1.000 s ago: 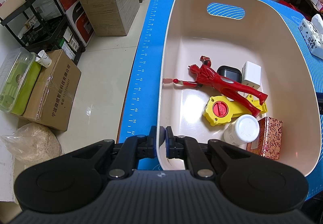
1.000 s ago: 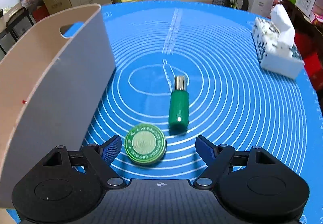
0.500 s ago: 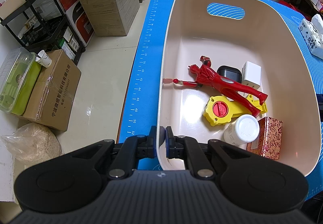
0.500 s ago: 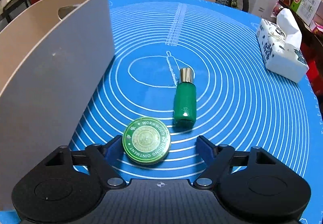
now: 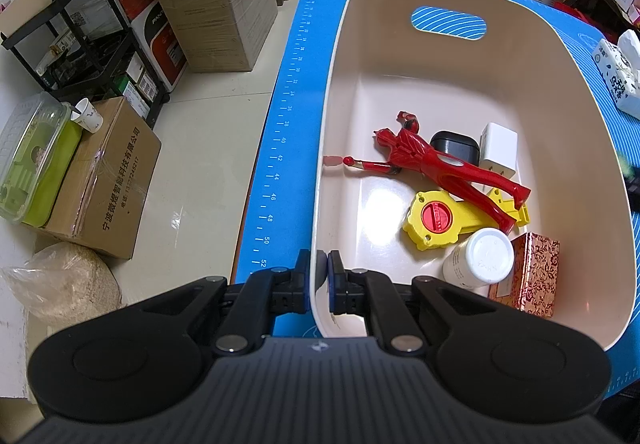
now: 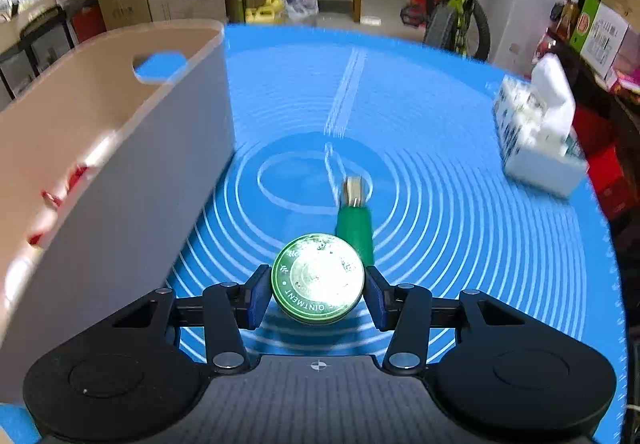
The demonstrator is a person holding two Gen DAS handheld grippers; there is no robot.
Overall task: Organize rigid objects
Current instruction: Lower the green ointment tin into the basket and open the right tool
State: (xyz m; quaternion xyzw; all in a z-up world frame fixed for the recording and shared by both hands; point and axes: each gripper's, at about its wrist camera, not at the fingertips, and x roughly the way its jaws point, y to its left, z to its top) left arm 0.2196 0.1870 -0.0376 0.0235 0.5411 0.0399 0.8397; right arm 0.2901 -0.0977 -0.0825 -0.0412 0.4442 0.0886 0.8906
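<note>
Right wrist view: jaws, spread before, just closed on the green tin [image 6: 318, 278], now lifted off the mat [image 6: 460, 204]

A glossy metal ointment tin [image 6: 318, 278], a smooth glossy plastic tub [image 5: 452, 92] and a matt blue mat [image 6: 460, 204].

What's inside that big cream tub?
In the tub lie a red toy figure, a yellow gadget, a white bottle, a patterned red box, a white plug and a black case, partly covered by the figure.
</note>
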